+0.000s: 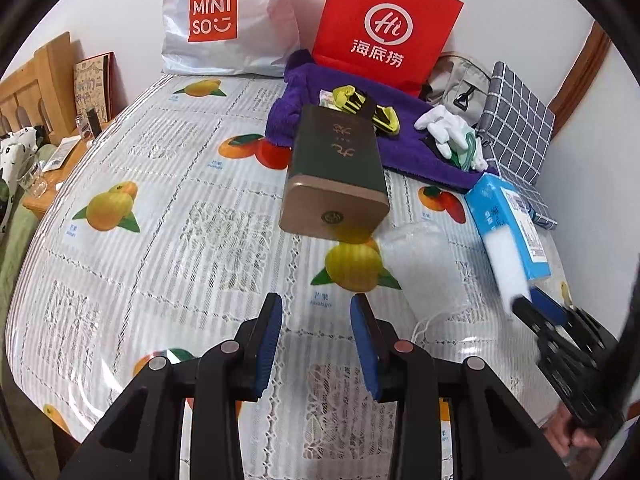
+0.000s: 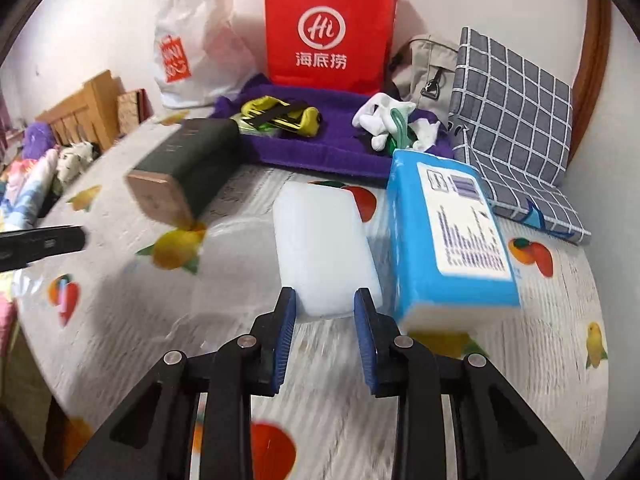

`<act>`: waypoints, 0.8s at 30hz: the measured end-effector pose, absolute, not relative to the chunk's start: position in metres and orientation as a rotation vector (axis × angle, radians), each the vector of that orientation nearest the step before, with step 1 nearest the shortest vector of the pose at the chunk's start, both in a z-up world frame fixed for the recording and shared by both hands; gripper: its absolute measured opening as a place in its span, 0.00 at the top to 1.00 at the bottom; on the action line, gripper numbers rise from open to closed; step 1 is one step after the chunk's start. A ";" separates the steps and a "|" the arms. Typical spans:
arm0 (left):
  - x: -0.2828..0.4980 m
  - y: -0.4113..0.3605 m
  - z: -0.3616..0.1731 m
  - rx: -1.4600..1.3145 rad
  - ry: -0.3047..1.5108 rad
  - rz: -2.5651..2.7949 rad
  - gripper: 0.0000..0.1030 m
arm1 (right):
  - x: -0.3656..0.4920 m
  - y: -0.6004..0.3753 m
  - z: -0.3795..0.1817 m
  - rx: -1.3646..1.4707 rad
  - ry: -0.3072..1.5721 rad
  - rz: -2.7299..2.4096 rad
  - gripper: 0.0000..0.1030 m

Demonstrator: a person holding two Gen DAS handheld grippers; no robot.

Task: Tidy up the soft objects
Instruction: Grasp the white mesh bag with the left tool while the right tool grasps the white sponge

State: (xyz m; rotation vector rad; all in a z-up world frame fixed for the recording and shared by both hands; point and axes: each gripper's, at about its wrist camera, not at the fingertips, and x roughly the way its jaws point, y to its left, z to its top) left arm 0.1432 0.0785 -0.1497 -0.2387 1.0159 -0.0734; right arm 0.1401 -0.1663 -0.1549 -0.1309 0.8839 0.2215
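White pack (image 2: 326, 248) — near end hidden between fingers (image 2: 286, 320).

- A table (image 1: 160, 240) covered by a clear-plastic-topped cloth printed with fruit and lace carries everything.
- A green tin with a bronze lid (image 1: 336, 172) lies on its side near the middle.
- A purple towel (image 1: 404, 156) is spread at the back, by the wall.
- A blue tissue pack (image 2: 448, 232) lies on the right.
- A grey checked cushion (image 2: 516, 120) leans in the far right corner.
- A red paper bag (image 1: 384, 24) and a white Miniso bag (image 1: 224, 20) stand against the wall.
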 end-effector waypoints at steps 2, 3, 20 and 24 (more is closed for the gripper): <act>0.142 0.074 -0.151 -0.241 1.024 -0.074 0.67 | 0.126 -0.173 -0.151 -0.116 0.885 0.238 0.71; 0.141 0.072 -0.152 -0.242 1.030 -0.077 0.67 | 0.118 -0.178 -0.150 -0.112 0.888 0.240 0.71; 0.144 0.027 -0.167 -0.222 1.102 -0.111 0.61 | 0.078 -0.232 -0.176 0.020 0.890 0.202 0.23; 0.150 0.016 -0.165 -0.209 1.095 -0.139 0.58 | 0.091 -0.227 -0.191 0.020 0.916 0.207 0.23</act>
